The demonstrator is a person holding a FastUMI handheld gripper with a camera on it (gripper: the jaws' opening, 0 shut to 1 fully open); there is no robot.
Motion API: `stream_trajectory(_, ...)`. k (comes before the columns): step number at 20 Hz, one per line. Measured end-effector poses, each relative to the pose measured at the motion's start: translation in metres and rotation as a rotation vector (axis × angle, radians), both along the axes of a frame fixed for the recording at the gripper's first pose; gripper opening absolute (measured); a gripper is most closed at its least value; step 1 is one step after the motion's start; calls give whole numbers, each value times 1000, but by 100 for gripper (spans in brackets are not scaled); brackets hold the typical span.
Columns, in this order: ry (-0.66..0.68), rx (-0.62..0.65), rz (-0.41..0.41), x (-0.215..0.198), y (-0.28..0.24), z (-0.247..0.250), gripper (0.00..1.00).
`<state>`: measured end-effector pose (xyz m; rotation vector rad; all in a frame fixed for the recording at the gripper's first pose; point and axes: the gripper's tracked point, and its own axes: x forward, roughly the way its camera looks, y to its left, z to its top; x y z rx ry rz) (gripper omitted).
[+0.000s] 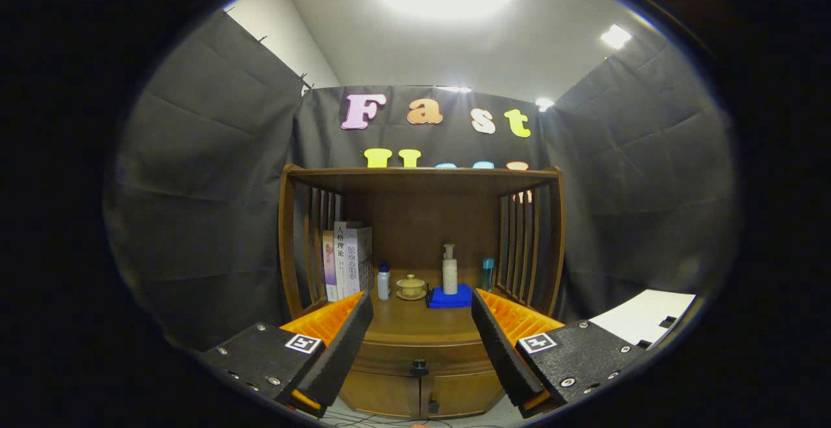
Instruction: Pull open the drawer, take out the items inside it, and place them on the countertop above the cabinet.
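Facing the cabinet [422,252] head-on, I have the gripper [422,330] held back from it with its fingers spread wide and nothing between them. Through the gap I can see the drawer [419,355] just under the countertop [415,324], at about 6 o'clock from the things standing on that surface, and its front looks flush with the cabinet, so I judge it closed. Its small dark knob [419,367] sits at the middle of the drawer front, below and between my fingertips, well apart from both. Below that are two small doors, also closed as far as I can tell.

On the countertop stand a few things: books [347,259] at 9 o'clock against the left slats, a small white bottle [384,283] beside them, a lidded cup on a saucer [411,286] near the centre, a tall pale bottle [449,271] on a blue block [450,298] just to its 3 o'clock, and a teal bottle [487,272] by the right slats.

By my reading, none of the task is done yet: the drawer is unopened, its contents are hidden from me, and nothing has come out. Everything remains: reach the knob, pull, empty the drawer, set the items on the free stretch of countertop toward its front edge
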<state>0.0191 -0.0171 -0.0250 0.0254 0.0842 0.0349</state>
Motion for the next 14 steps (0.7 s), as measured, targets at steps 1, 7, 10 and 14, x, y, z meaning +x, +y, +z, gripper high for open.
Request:
stream_trajectory(1, 7, 4, 3, 3, -2, -4, 95)
stream_trajectory(7, 31, -16, -16, 23, -21, -31, 95)
stream_trajectory(10, 45, -22, -28, 34, -29, -48, 95)
stream_trajectory(14, 69, 10, -26, 47, -29, -82, 95)
